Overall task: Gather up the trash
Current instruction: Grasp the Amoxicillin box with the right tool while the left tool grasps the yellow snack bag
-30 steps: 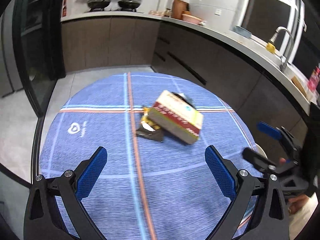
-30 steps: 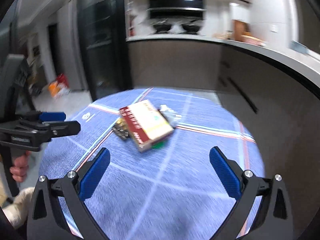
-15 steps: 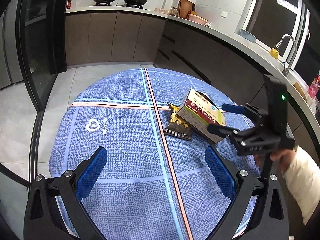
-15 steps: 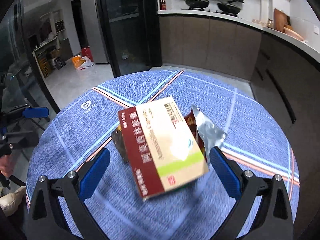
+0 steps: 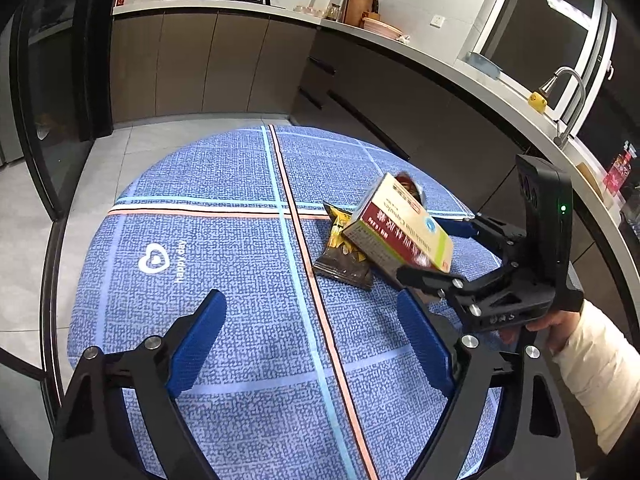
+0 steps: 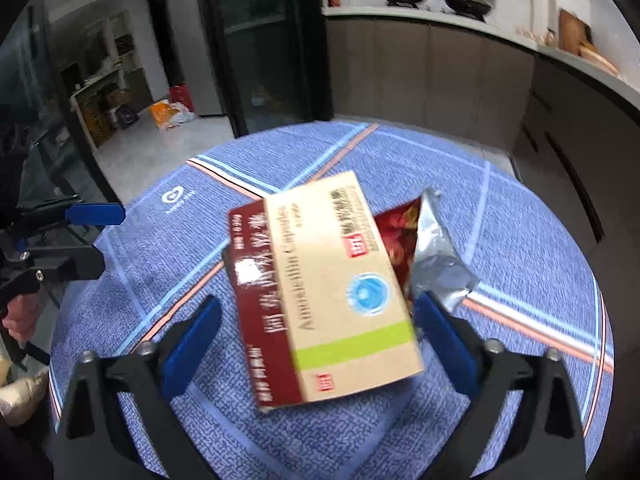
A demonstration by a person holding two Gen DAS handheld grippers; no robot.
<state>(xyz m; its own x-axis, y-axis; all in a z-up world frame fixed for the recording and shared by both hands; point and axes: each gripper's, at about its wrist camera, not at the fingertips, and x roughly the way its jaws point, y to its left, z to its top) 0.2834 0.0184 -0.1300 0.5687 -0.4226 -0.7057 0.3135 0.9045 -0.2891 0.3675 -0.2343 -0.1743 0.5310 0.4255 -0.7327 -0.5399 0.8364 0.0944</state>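
A beige and dark red medicine box (image 5: 398, 232) (image 6: 328, 292) lies tilted on snack wrappers on the round table. A dark yellow-printed snack bag (image 5: 342, 256) lies at its left. A red and silver foil bag (image 6: 428, 256) sticks out from under it. My right gripper (image 6: 320, 332) (image 5: 436, 254) is open with the box between its blue fingers (image 6: 444, 336); I cannot tell if they touch it. My left gripper (image 5: 316, 344) is open and empty, held over the near part of the table, also seen in the right wrist view (image 6: 86, 236).
The table has a blue plaid cloth (image 5: 224, 248). A kitchen counter (image 5: 460, 68) with dark cabinets curves behind and to the right, with a sink tap (image 5: 568, 92). A dark glass cabinet (image 6: 272, 40) stands beyond the table. Tiled floor surrounds the table.
My right gripper has moved forward so the medicine box now sits between its open fingers. My left gripper has shifted slightly and stays open.
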